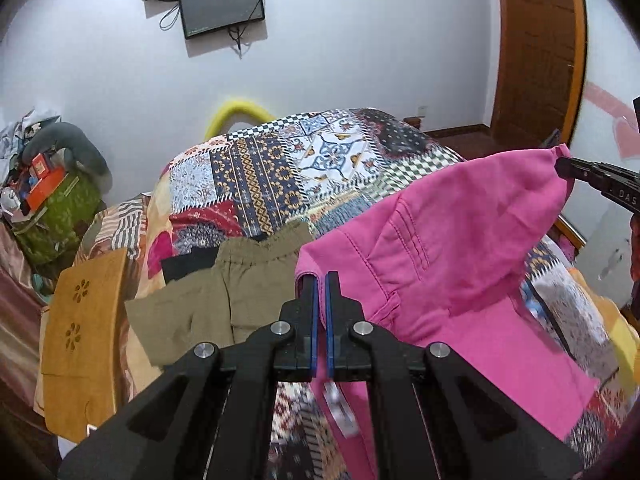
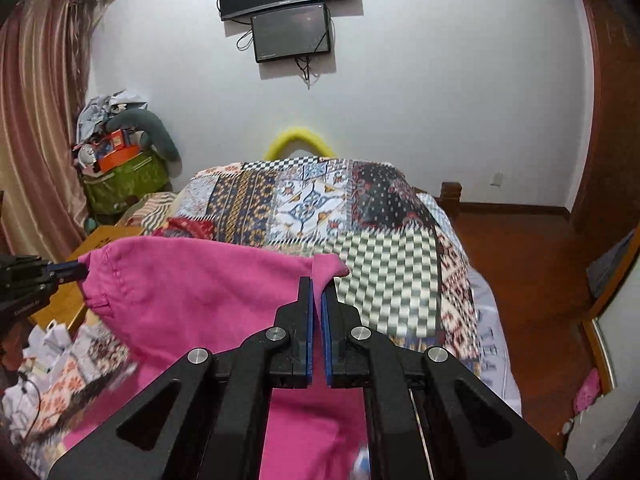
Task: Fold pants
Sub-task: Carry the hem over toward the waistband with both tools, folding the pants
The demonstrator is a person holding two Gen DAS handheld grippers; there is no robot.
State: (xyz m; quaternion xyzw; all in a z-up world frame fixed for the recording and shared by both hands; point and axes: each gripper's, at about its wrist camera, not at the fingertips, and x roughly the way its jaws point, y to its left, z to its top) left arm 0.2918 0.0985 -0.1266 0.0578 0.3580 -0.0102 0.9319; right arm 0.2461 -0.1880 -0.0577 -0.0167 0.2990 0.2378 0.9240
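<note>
The pink pants (image 1: 452, 248) hang stretched in the air above the patchwork bedspread (image 1: 280, 168), held up at both ends of their top edge. My left gripper (image 1: 321, 280) is shut on the left corner of the pink cloth. At the far right of the left wrist view the right gripper (image 1: 560, 166) pinches the other corner. In the right wrist view my right gripper (image 2: 317, 286) is shut on a fold of the pink pants (image 2: 192, 296), and the left gripper (image 2: 82, 270) grips the far corner at the left. A paper tag dangles below the cloth.
Olive-green pants (image 1: 224, 288) and a black garment (image 1: 188, 262) lie on the bed at the left. A wooden lap tray (image 1: 80, 332) sits at the bed's left edge. A cluttered green bag (image 2: 124, 180) stands by the curtain. Two screens (image 2: 288, 8) hang on the wall; wooden floor (image 2: 520, 264) lies right.
</note>
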